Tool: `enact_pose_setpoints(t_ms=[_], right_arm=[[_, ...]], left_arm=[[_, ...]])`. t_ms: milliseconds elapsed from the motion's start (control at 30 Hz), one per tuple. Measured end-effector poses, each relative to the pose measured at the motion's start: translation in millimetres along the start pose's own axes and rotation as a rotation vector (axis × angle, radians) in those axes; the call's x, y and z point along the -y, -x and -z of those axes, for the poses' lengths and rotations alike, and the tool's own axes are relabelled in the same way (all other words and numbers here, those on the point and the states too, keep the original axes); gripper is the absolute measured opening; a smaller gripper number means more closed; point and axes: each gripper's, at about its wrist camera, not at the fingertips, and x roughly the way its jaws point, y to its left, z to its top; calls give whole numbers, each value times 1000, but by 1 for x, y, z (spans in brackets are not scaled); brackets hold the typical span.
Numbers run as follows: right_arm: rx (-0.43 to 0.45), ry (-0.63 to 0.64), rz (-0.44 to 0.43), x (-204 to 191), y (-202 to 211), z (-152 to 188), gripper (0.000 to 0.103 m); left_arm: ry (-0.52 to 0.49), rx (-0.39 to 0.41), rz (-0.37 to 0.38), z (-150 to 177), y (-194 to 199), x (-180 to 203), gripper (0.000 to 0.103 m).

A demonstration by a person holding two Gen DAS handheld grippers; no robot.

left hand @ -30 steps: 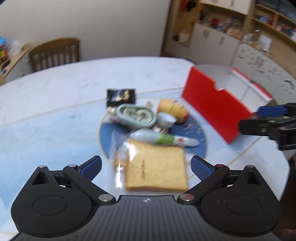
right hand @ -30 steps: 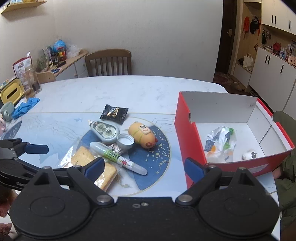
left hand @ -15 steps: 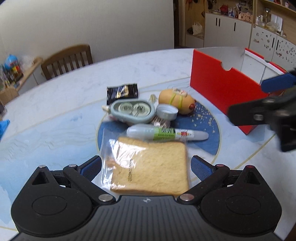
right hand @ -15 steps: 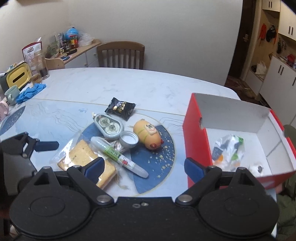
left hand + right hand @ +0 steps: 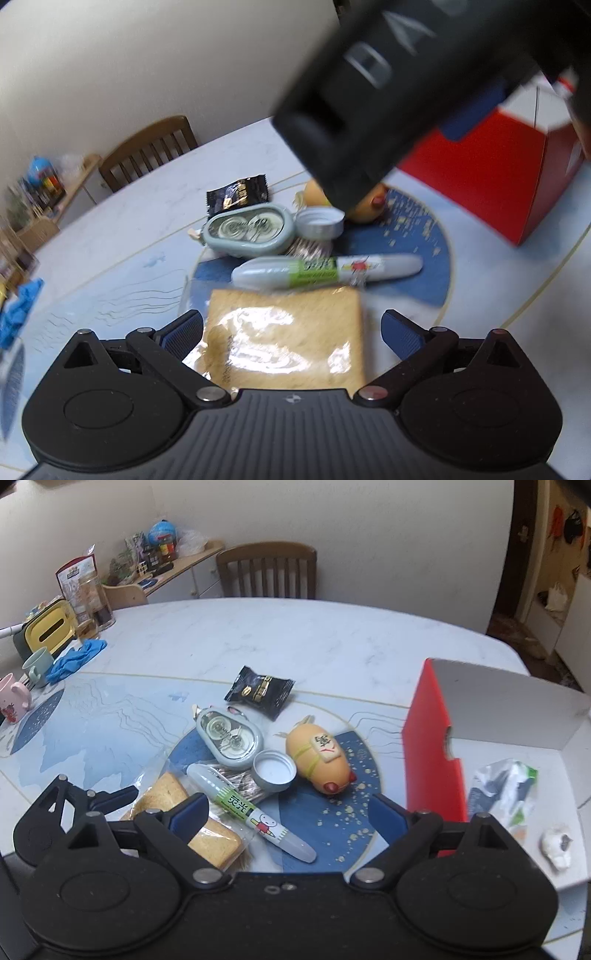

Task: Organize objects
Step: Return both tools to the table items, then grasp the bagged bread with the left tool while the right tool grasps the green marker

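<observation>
Even, soft indoor light, shadows faint. Glare on bagged bread (image 5: 284,343). Left view motion-blurred; big dark blurred right tongs (image 5: 388,92) body up close. Fisheye bends worktop (image 5: 295,635) edges.

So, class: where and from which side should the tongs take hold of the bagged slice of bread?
Grip the bagged slice of bread across its two side edges, coming in low from the near side. It lies flat, and the open left tongs already straddle it. Its far edge touches the white marker, so avoid that side.
</observation>
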Motion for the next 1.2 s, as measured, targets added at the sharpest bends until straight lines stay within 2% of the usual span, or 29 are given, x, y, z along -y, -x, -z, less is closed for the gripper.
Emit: enact_pose_setpoints(t_ms=[267, 400, 533, 700, 867, 967, 1133, 1200], right_arm=[[-75, 25, -28, 2, -32, 2, 86], [-106, 36, -42, 3, -43, 6, 78], [-125, 95, -59, -3, -50, 10, 75], [-130, 190, -65, -16, -57, 14, 63], [-117, 235, -66, -26, -65, 14, 58], [-117, 249, -63, -29, -71, 14, 55], [-121, 245, -60, -28, -75, 17, 55], [-121, 240, -58, -26, -75, 18, 55]], left_arm=[[0, -50, -34, 22, -10, -20, 103], [56, -93, -20, 30, -11, -46, 103], [145, -164, -2, 40, -16, -79, 103], [238, -207, 37, 46, -15, -110, 103], [320, -182, 97, 29, 1, -124, 103], [395, -217, 118, 18, -1, -134, 103], [564, -293, 83, 0, -28, -142, 103], [585, -319, 40, -5, -40, -141, 103]])
